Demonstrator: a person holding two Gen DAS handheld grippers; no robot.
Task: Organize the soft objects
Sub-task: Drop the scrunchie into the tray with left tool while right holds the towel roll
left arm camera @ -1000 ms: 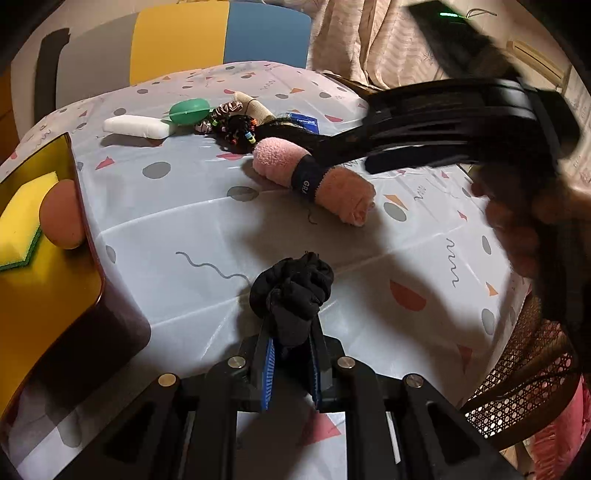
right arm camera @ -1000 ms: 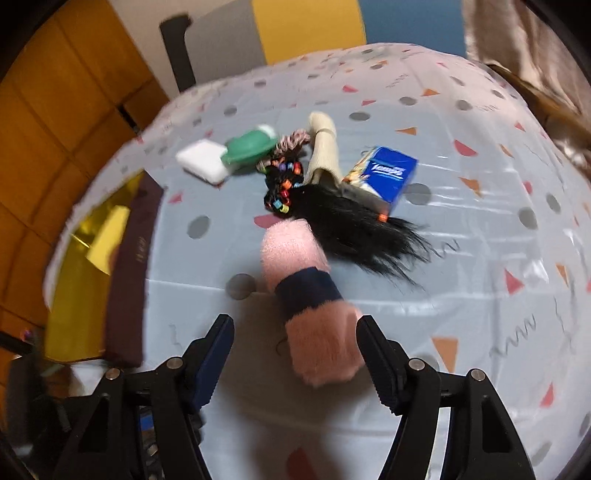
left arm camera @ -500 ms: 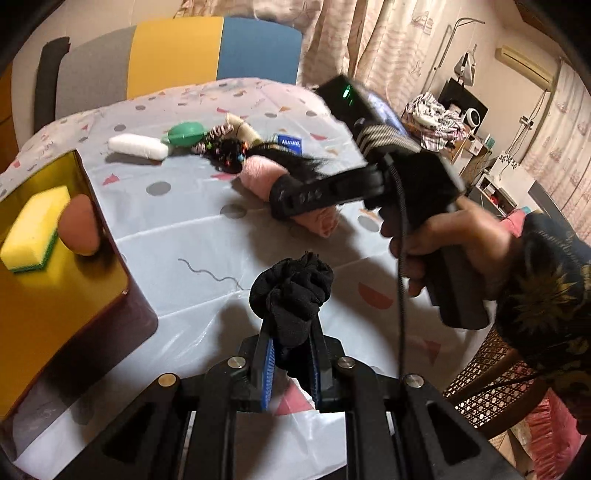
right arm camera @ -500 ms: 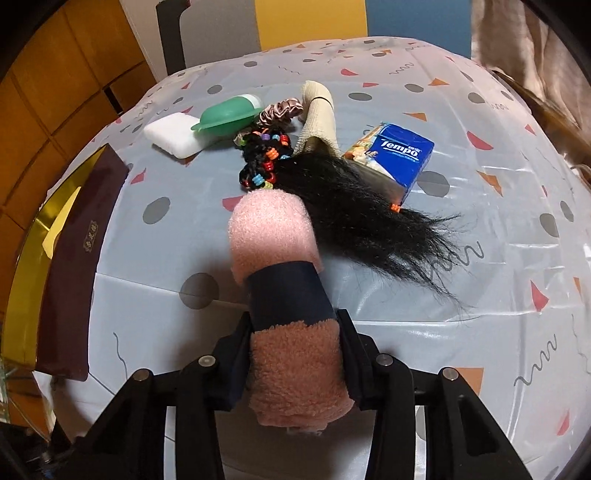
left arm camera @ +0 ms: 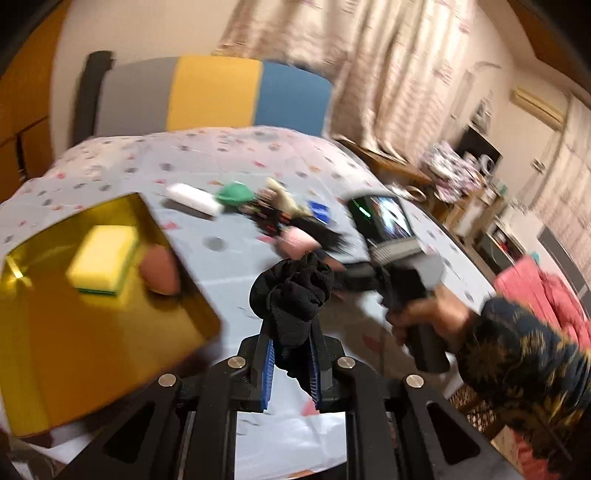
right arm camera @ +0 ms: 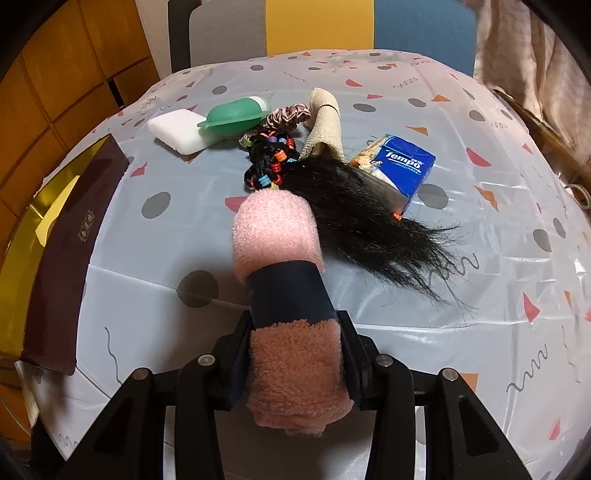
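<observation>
My left gripper (left arm camera: pixel 291 354) is shut on a bunched black cloth (left arm camera: pixel 291 288) and holds it above the table, beside the gold tray (left arm camera: pixel 44 332). The tray holds a yellow sponge (left arm camera: pixel 101 260) and a peach-coloured puff (left arm camera: pixel 160 271). My right gripper (right arm camera: pixel 293 343) is shut on a rolled pink towel with a dark band (right arm camera: pixel 280 251), which points toward the pile of things. In the left wrist view the right gripper (left arm camera: pixel 391 266) shows at the right, with the towel's end (left arm camera: pixel 295 240) behind the cloth.
On the dotted tablecloth (right arm camera: pixel 480 258) lie a black hairpiece (right arm camera: pixel 362 206), a beaded black hair tie (right arm camera: pixel 271 158), a pink scrunchie (right arm camera: pixel 290 114), a beige roll (right arm camera: pixel 325 122), a Tempo tissue pack (right arm camera: pixel 400 166), a green case (right arm camera: pixel 234 114) and a white block (right arm camera: pixel 177 131). A tricolour chair (right arm camera: pixel 321 26) stands behind.
My right gripper has closed on the pink towel. My left gripper has lifted and swung left toward the gold tray with the black cloth; its view is blurred by motion.
</observation>
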